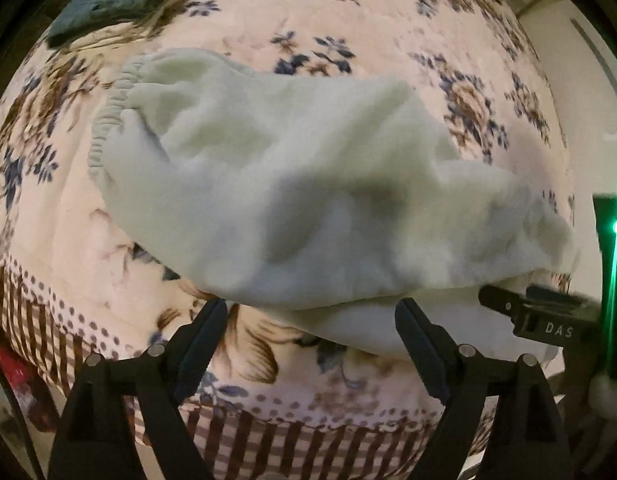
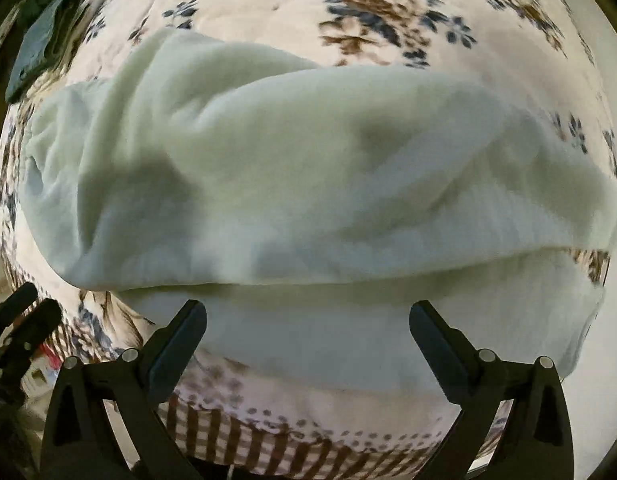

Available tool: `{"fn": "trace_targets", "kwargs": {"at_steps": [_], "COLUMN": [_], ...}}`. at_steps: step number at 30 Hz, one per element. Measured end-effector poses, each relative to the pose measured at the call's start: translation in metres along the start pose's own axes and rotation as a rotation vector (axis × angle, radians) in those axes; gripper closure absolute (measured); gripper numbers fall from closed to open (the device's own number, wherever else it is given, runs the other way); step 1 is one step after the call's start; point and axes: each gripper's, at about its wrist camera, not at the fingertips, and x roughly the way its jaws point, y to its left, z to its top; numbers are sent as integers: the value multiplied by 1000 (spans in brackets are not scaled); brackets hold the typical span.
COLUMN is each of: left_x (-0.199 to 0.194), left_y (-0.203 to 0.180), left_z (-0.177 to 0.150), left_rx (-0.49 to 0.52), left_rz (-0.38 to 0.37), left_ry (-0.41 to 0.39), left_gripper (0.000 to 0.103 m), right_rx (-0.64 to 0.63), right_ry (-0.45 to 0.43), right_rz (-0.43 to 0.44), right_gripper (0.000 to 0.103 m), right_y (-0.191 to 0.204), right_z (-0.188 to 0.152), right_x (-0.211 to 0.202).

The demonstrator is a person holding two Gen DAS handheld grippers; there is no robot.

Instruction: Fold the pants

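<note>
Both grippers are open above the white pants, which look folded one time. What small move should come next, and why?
Probably lower the left gripper to the near edge of the pants and pinch it for another fold. The right gripper is also open and holds nothing. The pants lie doubled on the floral blanket, the upper layer rumpled, the waistband far left.

"DAS" on right gripper [image 1: 548,320]

Left claw [image 1: 311,318] and right claw [image 2: 308,320] — both agape, pointing down
</note>
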Motion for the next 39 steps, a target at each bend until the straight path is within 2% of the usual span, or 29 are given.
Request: {"fn": "trace_targets", "kwargs": {"at_steps": [2, 4, 7, 9, 11, 13, 15, 16, 18, 20, 21, 22, 23, 25, 27, 28, 30, 32, 33, 34, 36, 38, 39], "left_x": [-8, -9, 5, 19, 31, 38, 51, 59, 66, 64, 59, 51, 37, 8, -17, -25, -26, -3, 21, 45, 67, 60, 54], "left_y": [22, 58, 122, 151, 169, 177, 180, 187, 197, 201, 197, 192, 182, 158, 134, 128, 134, 159, 178, 193, 202, 188, 180], "left_z": [2, 8, 17, 23, 34, 48, 63, 66, 67, 65, 66, 66, 70, 84, 99, 106, 120, 135, 139, 140, 137, 128, 124], "left_rx": [-104, -279, -566, -674, -720, -717, -691, -715, -749, -747, -714, -675, -608, -451, -323, -290, -283, -318, -349, -378, -424, -406, -379], "left_rz": [-10, -77, -187, -200, -186, -182, -146, -144, -150, -167, -151, -134, -107, -38, -49, -45, -58, -17, 31, 44, 26, 81, 120], "left_ry": [-29, -49, -66, -73, -73, -85, -57, -43, -23, -48, -72, -93, -131, -199, -264, -281, -279, -248, -207, -148, -64, -71, -75], "left_gripper": [17, 17, 18, 19, 19, 19, 19, 19, 28, 61, 67, 82, 87, 91, 91, 91, 91, 90, 90, 87, 85, 70, 68], "right_rx": [35, 80, 217, 314, 396, 438, 475, 486, 494, 492, 486, 478, 466, 449, 437, 431, 424, 422, 424, 434, 485, 523, 541], "right_ry": [-1, -13, -16, 0, 27, 32, 29, 32, 46, 58, 62, 62, 62, 59, 58, 59, 61, 64, 69, 70, 29, -19, -44], "right_rz": [11, 15, 43, 78, 106, 124, 139, 153, 176, 194, 200, 198, 190, 176, 170, 167, 164, 158, 152, 156, 214, 255, 283], "right_gripper": [0, 0, 0, 1, 4, 10, 11, 11, 11, 11, 11, 11, 11, 11, 11, 11, 11, 11, 11, 11, 11, 11, 11], "right_y": [-13, -25, -51, -58, -71, -74, -75, -74, -70, -59, -57, -54, -51, -45, -40, -38, -35, -32, -31, -31, -37, -45, -50], "right_z": [-3, -5, 3, 9, 12, 17, 22, 25, 31, 34, 37, 39, 42, 47, 53, 57, 62, 59, 60, 60, 59, 58, 56], "right_x": [-1, -6, -2, 9, 20, 29, 35, 39, 44, 53, 53, 53, 52, 53, 52, 51, 49, 51, 52, 52, 48, 44, 41]}}
